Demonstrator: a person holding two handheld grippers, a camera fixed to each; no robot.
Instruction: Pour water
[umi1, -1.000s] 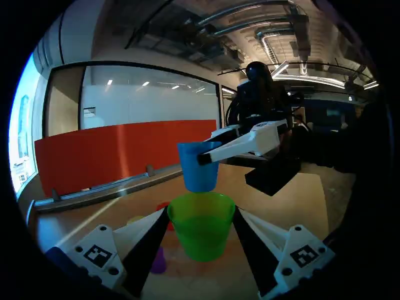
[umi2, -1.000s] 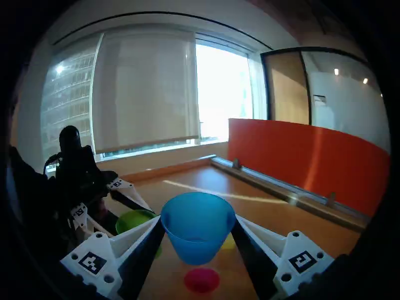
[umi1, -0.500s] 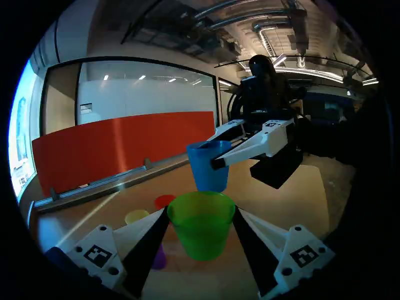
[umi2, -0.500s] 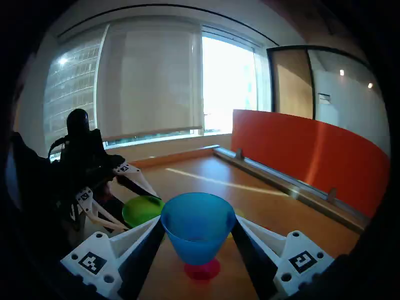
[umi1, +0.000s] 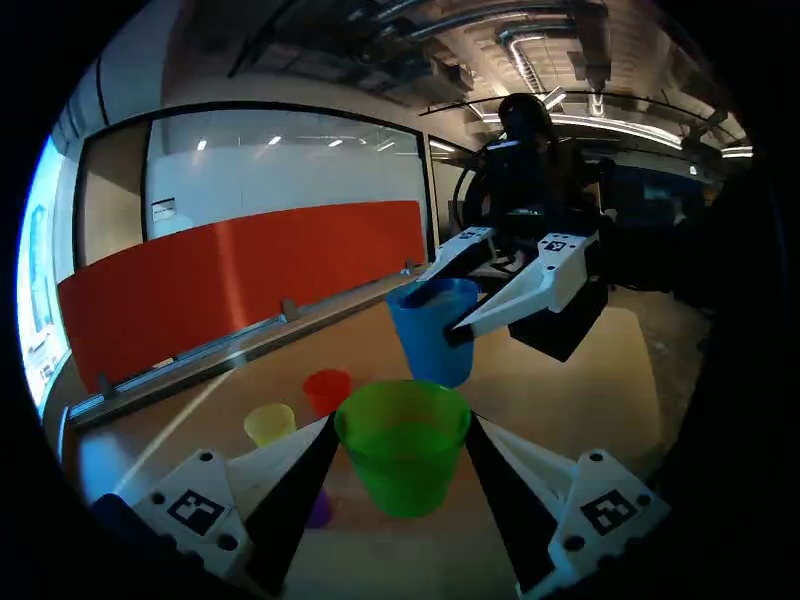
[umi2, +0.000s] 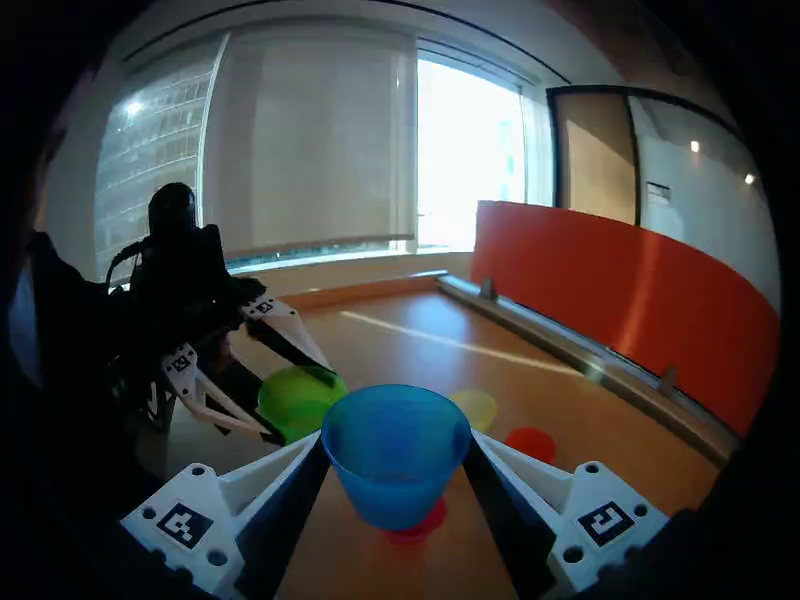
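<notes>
The wooden worktop (umi1: 560, 390) runs along an orange partition (umi1: 230, 270), with a bright window (umi2: 465, 160) at its far end. My left gripper (umi1: 400, 422) is clamped on the green cup (umi1: 402, 470), one finger pressing each side just under the rim. The cup stands upright between them. A darker band shows through its wall, but I cannot tell whether that is water. My right gripper (umi2: 396, 440) is clamped the same way on the blue cup (umi2: 396, 465), which is upright in the right gripper view with its open mouth toward the camera. Its bottom looks darker, and I cannot tell if any water lies there. In the left gripper view the blue cup hangs just beyond the green cup, a little higher and to the right. It is tipped slightly, and the two cups are apart. In the right gripper view the green cup sits left of the blue one and farther off. On the worktop, between the held cups and the partition, stand a red cup (umi1: 327, 388) and a yellow cup (umi1: 270, 424), near each other but not touching. A purple cup (umi1: 318, 510) sits nearer, partly hidden by my left gripper's finger.
</notes>
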